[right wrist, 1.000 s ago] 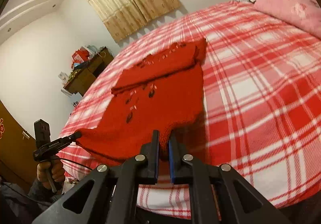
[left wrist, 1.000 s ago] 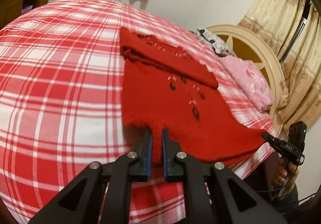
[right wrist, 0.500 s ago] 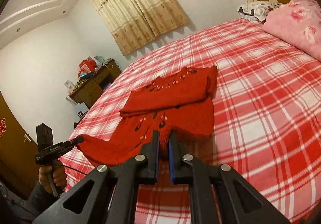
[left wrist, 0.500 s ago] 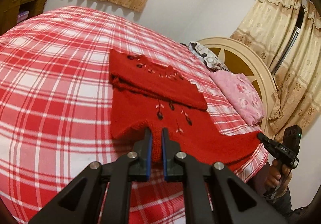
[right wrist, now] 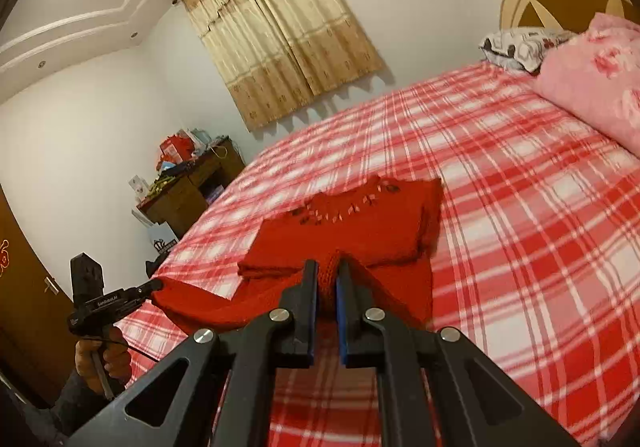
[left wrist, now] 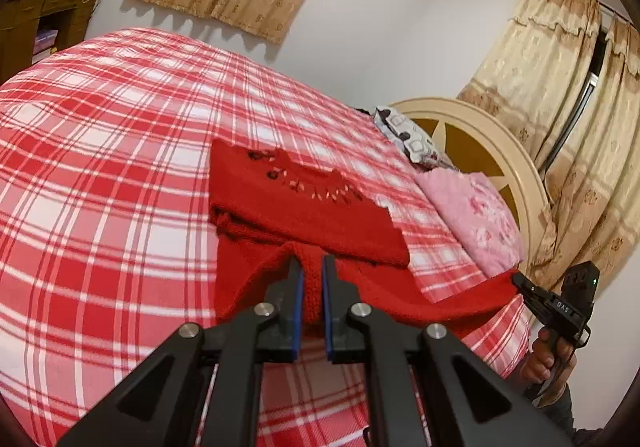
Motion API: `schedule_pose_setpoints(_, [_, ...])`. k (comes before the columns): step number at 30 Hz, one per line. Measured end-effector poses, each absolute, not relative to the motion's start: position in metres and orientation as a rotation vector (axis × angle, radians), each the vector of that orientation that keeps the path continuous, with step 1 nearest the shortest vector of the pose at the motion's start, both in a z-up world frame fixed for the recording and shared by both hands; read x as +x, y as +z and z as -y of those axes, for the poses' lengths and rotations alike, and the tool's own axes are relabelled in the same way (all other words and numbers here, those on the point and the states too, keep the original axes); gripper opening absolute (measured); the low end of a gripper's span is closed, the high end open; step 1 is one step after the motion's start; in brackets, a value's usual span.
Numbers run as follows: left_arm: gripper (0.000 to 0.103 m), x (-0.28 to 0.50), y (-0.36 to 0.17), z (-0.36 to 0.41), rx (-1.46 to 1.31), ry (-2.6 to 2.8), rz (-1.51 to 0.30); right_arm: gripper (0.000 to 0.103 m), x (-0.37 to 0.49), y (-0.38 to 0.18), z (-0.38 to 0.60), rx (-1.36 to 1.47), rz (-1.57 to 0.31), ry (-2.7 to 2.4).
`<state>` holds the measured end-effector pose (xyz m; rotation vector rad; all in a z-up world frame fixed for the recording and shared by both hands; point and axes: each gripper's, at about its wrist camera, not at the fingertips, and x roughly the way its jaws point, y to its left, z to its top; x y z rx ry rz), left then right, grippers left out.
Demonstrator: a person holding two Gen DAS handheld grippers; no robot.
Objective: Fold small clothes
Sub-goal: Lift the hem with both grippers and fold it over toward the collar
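- Red knitted sweater (left wrist: 304, 207) lies on the red-and-white plaid bedspread (left wrist: 100, 175), with its far, collar end flat on the bedspread and a sleeve band already folded across the chest.
- Near hem of the sweater is off the bedspread, stretched between the two grippers and sagging slightly in the middle.
- Left gripper (left wrist: 311, 287) is pinched on one hem corner; red knit fills the narrow gap between its blue pads (left wrist: 297, 311).
- Right gripper (right wrist: 326, 287) is pinched on the other hem corner in the same way; red knit shows between its pads.
- In the left wrist view, the right gripper appears at the hem's right end, held by the person's hand (left wrist: 548, 359).
- Step in hand, as judged: the bottom-to-top fold, with the hem raised and the body not yet doubled over.
- Next move calls for carrying both corners together toward the collar end, at equal height and pace so the hem stays straight.
- Hem should land square on the folded sleeve band, near the pink pillow (left wrist: 476, 219) side of the bedspread, before either grip is released.
- Risk, as judged: uneven travel would skew the fold or drag the flat portion along the bedspread.
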<state>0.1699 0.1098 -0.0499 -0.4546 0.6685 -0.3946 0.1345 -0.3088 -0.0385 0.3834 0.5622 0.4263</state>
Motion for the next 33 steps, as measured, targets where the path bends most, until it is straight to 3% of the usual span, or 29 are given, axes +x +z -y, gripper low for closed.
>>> schedule_pose_setpoints(21, [0.008,0.256,-0.011,-0.112,-0.477,-0.383,-0.607,0.007,0.218,0.003,0.300,0.373,-0.492,0.418])
schedule_pose_setpoints(33, [0.008,0.327,-0.025,-0.104,-0.442,-0.370,-0.652,0.007,0.291,-0.006,0.300,0.377,-0.531,0.367])
